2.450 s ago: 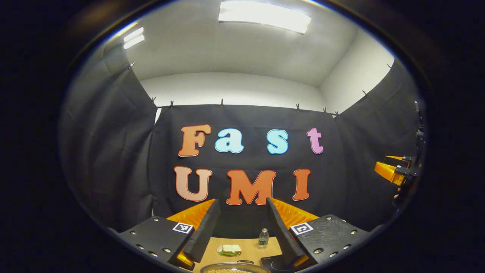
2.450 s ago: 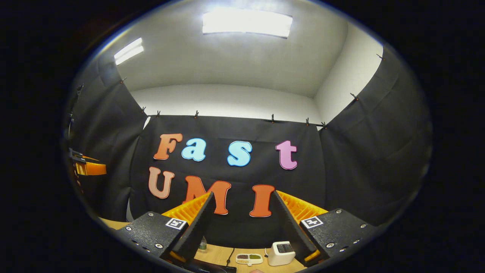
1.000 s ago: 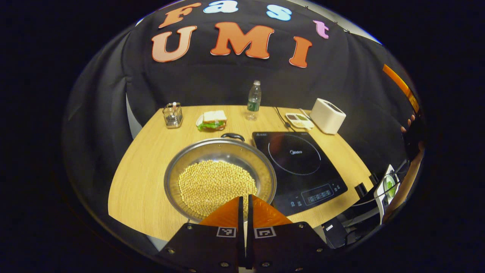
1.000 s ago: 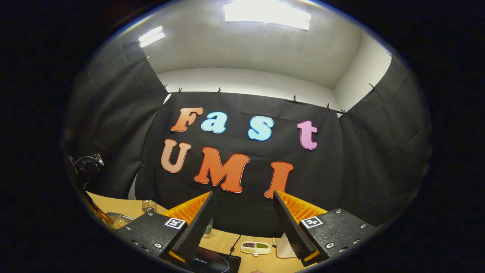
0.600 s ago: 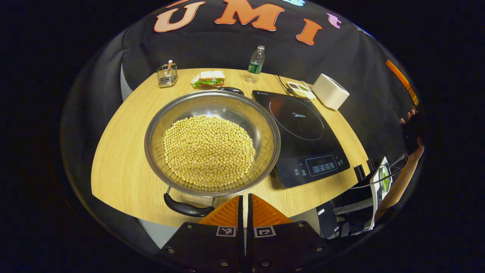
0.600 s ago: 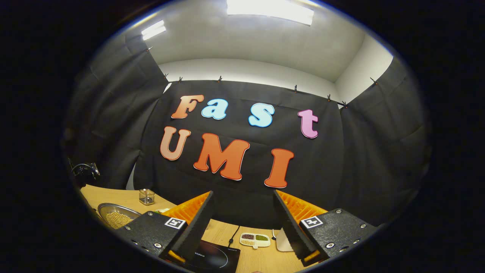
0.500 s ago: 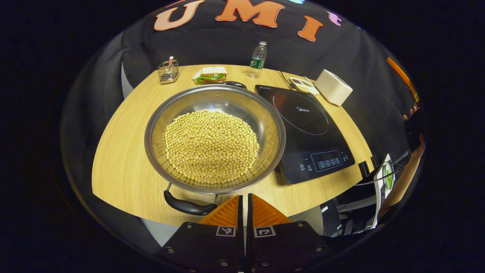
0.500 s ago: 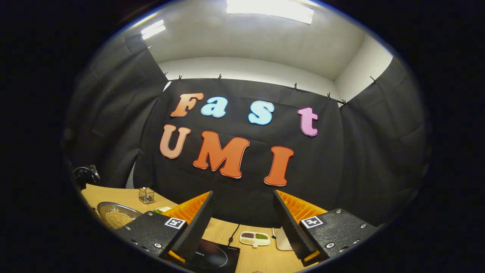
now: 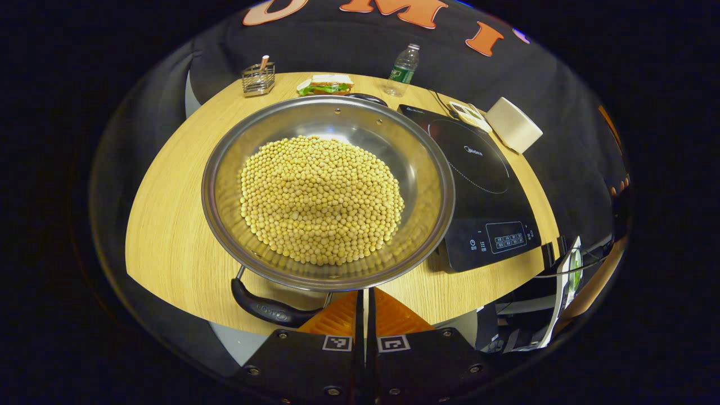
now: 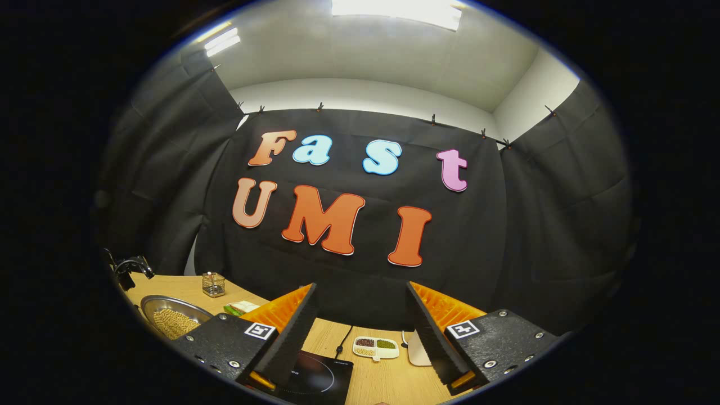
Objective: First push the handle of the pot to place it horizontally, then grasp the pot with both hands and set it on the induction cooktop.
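Observation:
A wide steel pot point(image 9: 433, 185) full of yellow beans sits on the wooden table point(image 9: 169, 225), just left of the black induction cooktop point(image 9: 478, 185). One black pot handle point(image 9: 261, 305) points toward the table's near edge and the other handle point(image 9: 368, 98) points to the far side. My left gripper point(image 9: 363, 298) is shut and empty, its tips just above the pot's near rim, right of the near handle. My right gripper point(image 10: 360, 315) is open and held high, facing the booth wall. In the right gripper view the pot point(image 10: 169, 315) and the cooktop point(image 10: 320, 379) lie low at the left.
At the table's far edge stand a wire holder point(image 9: 257, 77), a sandwich point(image 9: 326, 85) and a water bottle point(image 9: 402, 70). A divided dish point(image 9: 467, 112) and a white box point(image 9: 514, 132) sit behind the cooktop. The table's near edge runs just under my left gripper.
My left gripper shut, tipped down from the wall toward the table and moved in close over the pot's near rim. My right gripper stayed open and drifted slightly.

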The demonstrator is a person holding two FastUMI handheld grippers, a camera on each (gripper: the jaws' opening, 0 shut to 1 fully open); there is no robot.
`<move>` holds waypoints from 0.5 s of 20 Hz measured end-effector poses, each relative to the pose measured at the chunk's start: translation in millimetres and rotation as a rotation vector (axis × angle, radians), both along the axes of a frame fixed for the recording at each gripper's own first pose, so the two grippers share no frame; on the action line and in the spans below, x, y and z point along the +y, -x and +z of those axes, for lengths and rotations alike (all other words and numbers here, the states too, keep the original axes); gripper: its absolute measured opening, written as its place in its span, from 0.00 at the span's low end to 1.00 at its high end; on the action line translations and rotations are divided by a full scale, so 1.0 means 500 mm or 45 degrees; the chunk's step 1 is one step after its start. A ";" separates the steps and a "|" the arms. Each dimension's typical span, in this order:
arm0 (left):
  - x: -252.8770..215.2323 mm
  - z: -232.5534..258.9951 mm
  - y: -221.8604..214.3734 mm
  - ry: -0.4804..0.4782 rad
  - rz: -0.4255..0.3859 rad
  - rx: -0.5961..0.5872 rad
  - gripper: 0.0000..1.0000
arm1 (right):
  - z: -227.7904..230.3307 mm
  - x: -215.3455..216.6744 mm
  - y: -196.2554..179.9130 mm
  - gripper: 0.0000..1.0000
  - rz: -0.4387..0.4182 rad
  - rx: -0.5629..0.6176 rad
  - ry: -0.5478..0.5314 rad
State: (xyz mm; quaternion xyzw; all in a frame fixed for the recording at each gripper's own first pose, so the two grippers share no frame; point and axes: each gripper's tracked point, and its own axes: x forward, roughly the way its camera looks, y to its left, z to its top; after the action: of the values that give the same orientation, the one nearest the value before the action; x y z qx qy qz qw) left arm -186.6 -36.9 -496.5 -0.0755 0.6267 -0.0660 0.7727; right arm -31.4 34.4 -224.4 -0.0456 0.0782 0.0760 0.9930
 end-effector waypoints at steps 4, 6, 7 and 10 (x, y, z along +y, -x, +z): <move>0.001 -0.014 -0.003 0.007 0.057 0.048 0.01 | -0.001 -0.002 0.001 0.95 -0.004 0.004 0.009; 0.010 -0.019 -0.007 -0.007 0.077 0.058 0.01 | -0.005 -0.005 0.002 0.95 -0.009 0.010 0.013; 0.014 -0.022 -0.008 -0.010 0.083 0.066 0.01 | -0.006 -0.005 0.001 0.95 -0.012 0.014 0.012; 0.031 -0.024 -0.011 -0.021 0.103 0.073 0.02 | -0.011 -0.005 -0.003 0.95 -0.016 0.023 0.009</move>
State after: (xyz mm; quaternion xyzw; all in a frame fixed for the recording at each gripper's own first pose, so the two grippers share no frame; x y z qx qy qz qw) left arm -181.0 -21.5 -508.4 -0.0963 0.6454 -0.0273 0.7572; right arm -30.2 31.9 -229.8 -0.0477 0.0878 0.0698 0.9925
